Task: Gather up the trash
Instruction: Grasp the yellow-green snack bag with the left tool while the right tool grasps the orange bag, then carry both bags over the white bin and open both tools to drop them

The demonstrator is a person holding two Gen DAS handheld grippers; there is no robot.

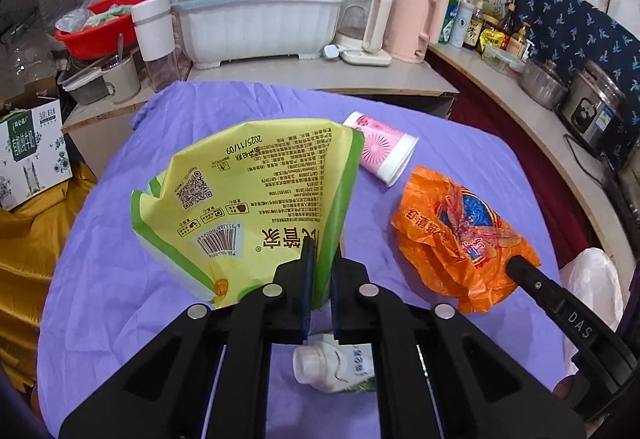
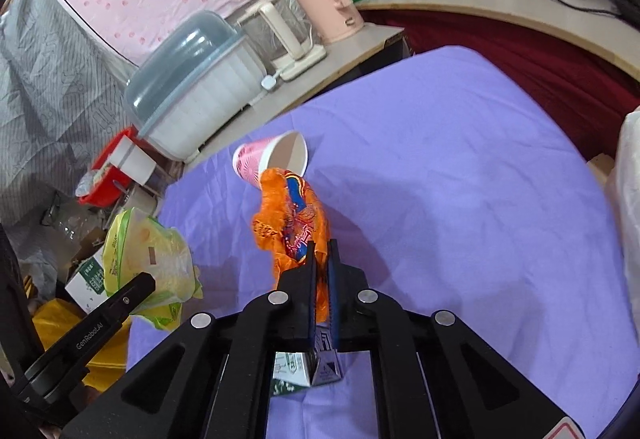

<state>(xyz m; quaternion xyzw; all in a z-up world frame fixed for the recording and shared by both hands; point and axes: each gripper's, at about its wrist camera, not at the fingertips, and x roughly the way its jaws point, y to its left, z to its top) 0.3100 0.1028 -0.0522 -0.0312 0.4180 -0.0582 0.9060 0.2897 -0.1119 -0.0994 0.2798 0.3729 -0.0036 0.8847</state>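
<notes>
My left gripper point(image 1: 321, 255) is shut on a yellow-green snack bag point(image 1: 256, 207) and holds it above the purple cloth point(image 1: 460, 143). My right gripper point(image 2: 322, 253) is shut on a crumpled orange wrapper point(image 2: 292, 223), lifted off the cloth; the wrapper also shows in the left wrist view point(image 1: 460, 235). A pink paper cup point(image 1: 382, 147) lies on its side behind the wrapper, and shows in the right wrist view point(image 2: 272, 157). A small milk carton with a white cap point(image 1: 332, 367) lies on the cloth under the grippers point(image 2: 308, 369).
A white plastic bag point(image 1: 596, 287) sits at the cloth's right edge. Behind the cloth stand a dish-rack box with a blue lid point(image 1: 256, 7), a glass kettle point(image 1: 364, 23), a pink kettle point(image 1: 416, 23) and a red basin point(image 1: 100, 23). Pots and bottles line the right counter point(image 1: 520, 103).
</notes>
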